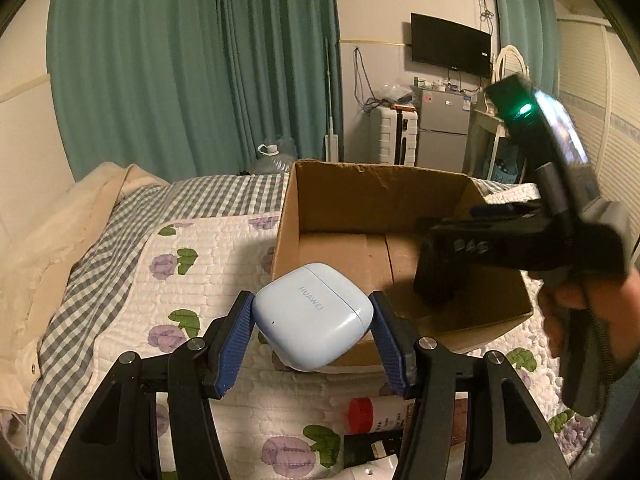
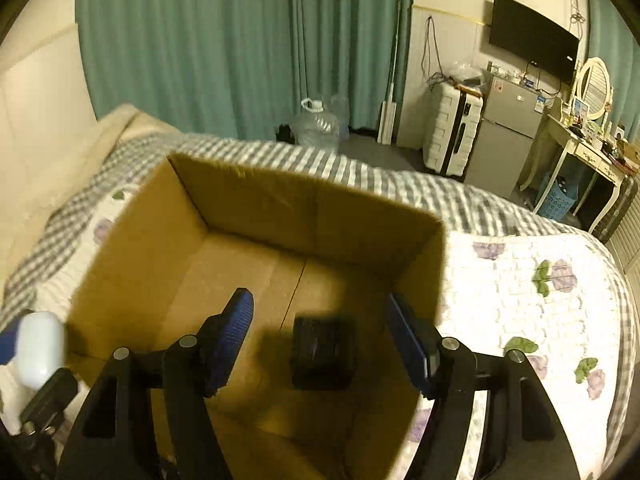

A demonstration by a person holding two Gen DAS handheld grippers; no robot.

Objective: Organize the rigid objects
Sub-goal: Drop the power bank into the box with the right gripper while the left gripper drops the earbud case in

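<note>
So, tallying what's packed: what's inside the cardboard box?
One black blocky object lies on the floor of the cardboard box. The near corners are hidden by the right gripper.

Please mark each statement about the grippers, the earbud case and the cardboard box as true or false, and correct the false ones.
1. The left gripper holds a light blue earbud case. True.
2. The right gripper is clamped on a black object. False: its jaws are open, and the black object lies between and below them in the box.
3. The cardboard box stands on a bed quilt. True.
4. The earbud case is already inside the box. False: it is held near the box's front corner, outside.
</note>
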